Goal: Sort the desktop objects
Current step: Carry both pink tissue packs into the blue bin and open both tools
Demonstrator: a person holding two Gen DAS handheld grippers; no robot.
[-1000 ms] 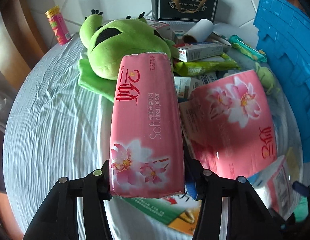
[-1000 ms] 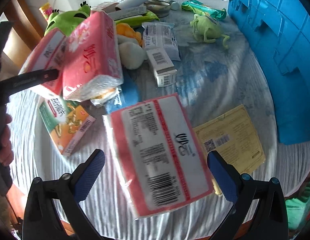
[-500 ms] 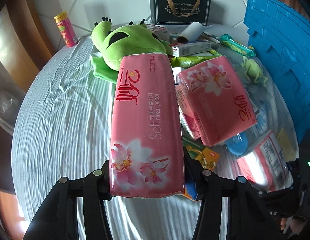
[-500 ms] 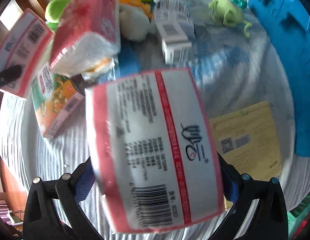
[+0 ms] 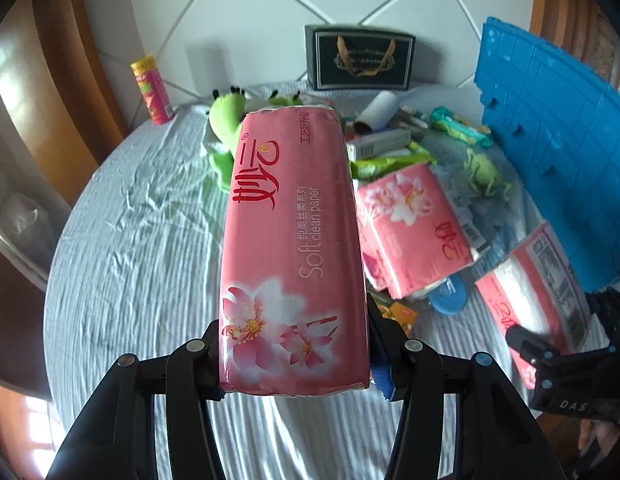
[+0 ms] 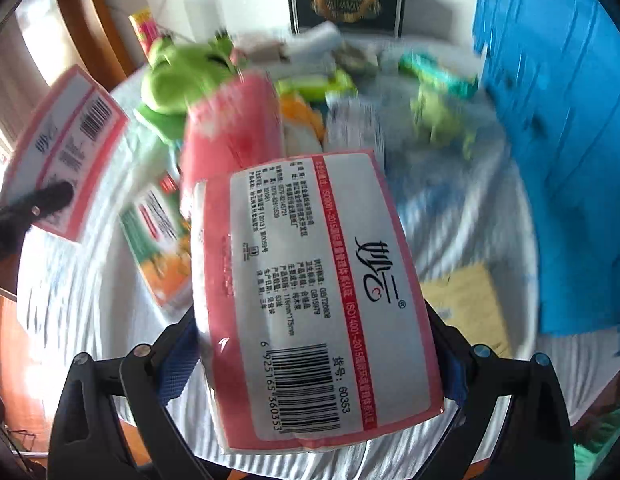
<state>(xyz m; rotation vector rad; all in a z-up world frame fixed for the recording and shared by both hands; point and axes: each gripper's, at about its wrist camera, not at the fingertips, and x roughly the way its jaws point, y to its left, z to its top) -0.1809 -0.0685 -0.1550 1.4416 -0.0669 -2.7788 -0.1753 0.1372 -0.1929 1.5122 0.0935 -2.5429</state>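
My left gripper (image 5: 296, 360) is shut on the near end of a pink tissue pack (image 5: 294, 240), held flower side up above the white-clothed table (image 5: 142, 248). In the right wrist view the same pack (image 6: 62, 152) hangs at the left with a black finger (image 6: 42, 200) across it. My right gripper (image 6: 314, 344) is shut on a second tissue pack (image 6: 318, 288), barcode side up, lifted off the cloth; this second pack (image 5: 538, 288) also shows at the right of the left wrist view. A third pink pack (image 5: 410, 228) lies on the pile between them.
A blue crate (image 5: 550, 152) stands along the right side. At the back are a black gift bag (image 5: 360, 58), a red-yellow can (image 5: 152, 88) and a green frog plush (image 5: 230, 120). Boxes, wrappers, a small green toy (image 5: 484, 170) and a yellow envelope (image 6: 466, 304) lie around.
My right gripper closed on the barcode-side pack that lay on the cloth and lifted it. The left gripper rose and pulled back with its pack, so the table looks further away.
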